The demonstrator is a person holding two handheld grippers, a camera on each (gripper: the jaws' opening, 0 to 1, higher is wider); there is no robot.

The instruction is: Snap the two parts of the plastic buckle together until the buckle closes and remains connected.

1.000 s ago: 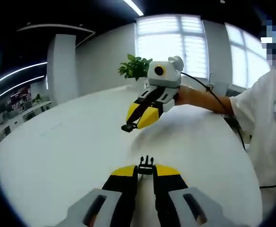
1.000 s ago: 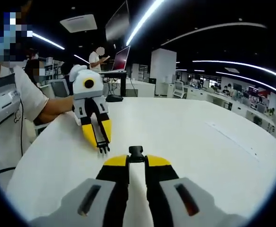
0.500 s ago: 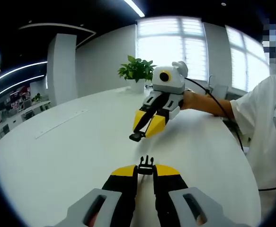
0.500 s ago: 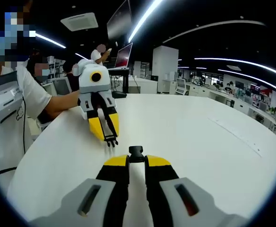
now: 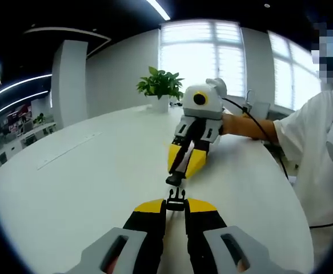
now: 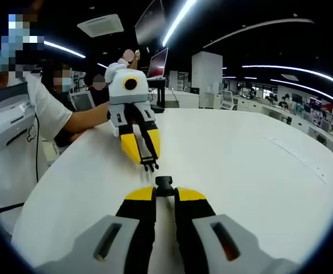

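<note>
1. We had the left gripper [image 5: 176, 206] clamped on the pronged half [image 5: 176, 198] of the buckle, its prongs sticking out past the jaw tips above the white table [image 5: 86, 182].
2. We had the right gripper [image 6: 164, 194] closed on the socket half [image 6: 164, 184], which jutted forward between its yellow tips.
3. In the left gripper view the right gripper [image 5: 177, 176] came in from above, the socket half [image 5: 174, 180] at its tip sitting just beside the prongs, with a small gap and no contact that we could confirm.
4. In the right gripper view the left gripper [image 6: 149, 164] pointed down toward us, the pronged half [image 6: 150, 166] near the socket mouth but set a little to its left.
5. We judged the step in hand to be the final alignment before insertion, so the task was not yet done.
6. To do it well, we needed the two halves brought onto one line, with the prongs square to the socket opening rather than angled.
7. We judged the sideways offset should be corrected first, then the push made straight along that shared line.
8. We reckoned both grips had to stay firm, since a thin plastic piece could twist in the jaws under a crooked push.
9. We judged a full seating of the side prongs was the sign to look for before easing off.
</note>
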